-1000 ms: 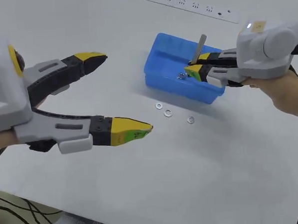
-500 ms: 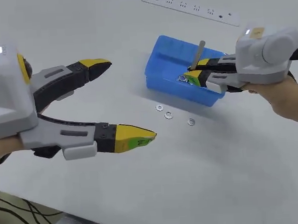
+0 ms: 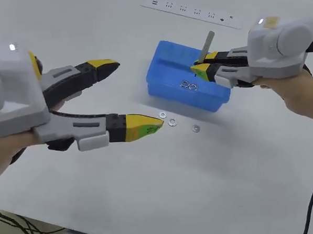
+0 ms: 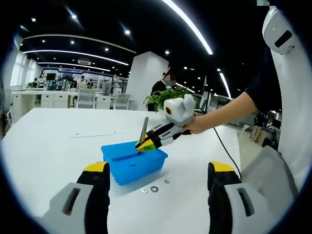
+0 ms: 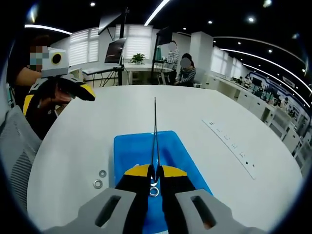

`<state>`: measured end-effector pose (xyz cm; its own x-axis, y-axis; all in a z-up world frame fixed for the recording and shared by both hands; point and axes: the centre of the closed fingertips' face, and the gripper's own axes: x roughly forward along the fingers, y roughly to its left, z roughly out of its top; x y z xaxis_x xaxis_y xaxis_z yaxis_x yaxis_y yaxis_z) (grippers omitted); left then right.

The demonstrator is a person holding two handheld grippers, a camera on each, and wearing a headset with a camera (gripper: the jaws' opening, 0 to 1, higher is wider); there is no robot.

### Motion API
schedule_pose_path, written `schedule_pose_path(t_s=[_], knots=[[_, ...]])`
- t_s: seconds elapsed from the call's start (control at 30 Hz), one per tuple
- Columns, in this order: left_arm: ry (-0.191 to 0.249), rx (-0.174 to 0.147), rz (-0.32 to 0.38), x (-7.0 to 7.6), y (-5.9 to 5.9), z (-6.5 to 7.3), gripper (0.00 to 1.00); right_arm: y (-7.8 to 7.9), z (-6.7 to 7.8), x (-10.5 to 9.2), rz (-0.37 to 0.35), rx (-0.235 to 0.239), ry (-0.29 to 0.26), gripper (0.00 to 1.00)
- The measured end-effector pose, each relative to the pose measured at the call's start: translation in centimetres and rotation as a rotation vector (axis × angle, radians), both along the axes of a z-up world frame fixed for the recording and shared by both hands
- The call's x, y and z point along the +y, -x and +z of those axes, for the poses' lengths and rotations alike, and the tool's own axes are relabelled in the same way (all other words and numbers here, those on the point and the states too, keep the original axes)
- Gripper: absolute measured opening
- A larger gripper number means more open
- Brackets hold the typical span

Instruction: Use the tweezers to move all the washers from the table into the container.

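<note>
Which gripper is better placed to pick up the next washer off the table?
Right. The right gripper is shut on the tweezers above the blue container, with three washers on the table just beside it. The left gripper is open and holds nothing.

The left gripper (image 3: 134, 97) is at 9 o'clock in the head view, with its jaws spread wide. The right gripper (image 3: 200, 70), at 2 o'clock, points toward 9 o'clock and clamps the tweezers (image 3: 209, 43).
</note>
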<state>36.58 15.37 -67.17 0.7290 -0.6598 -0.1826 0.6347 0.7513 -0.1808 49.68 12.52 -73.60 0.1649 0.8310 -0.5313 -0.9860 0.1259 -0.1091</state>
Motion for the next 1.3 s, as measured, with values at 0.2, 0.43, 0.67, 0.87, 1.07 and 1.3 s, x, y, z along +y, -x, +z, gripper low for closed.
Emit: schedule_pose_path(t_s=[0.2,0.43,0.67,0.87,1.07,1.3], knots=[[-0.008,-0.002,-0.027,-0.1,-2.9,0.2,0.70,0.2,1.0,0.2,0.010,-0.009,-0.010,0.08],[0.001,-0.019,-0.088,-1.7,-6.1,1.3,0.54,0.4,1.0,-0.3,0.025,-0.026,0.010,0.08],[-0.041,-0.027,-0.115,-3.0,-8.6,0.6,0.35,1.8,1.0,-0.6,0.077,-0.025,0.024,0.08],[-0.048,-0.043,-0.185,-4.7,-9.4,1.3,0.33,2.9,1.1,-0.3,0.114,-0.035,0.033,0.08],[-0.077,-0.040,-0.251,-5.6,-9.1,1.5,0.28,3.9,1.4,0.5,0.158,-0.054,0.042,0.08],[-0.086,-0.049,-0.294,-5.6,-8.7,2.1,0.19,4.2,1.5,0.9,0.184,-0.061,0.043,0.08]])
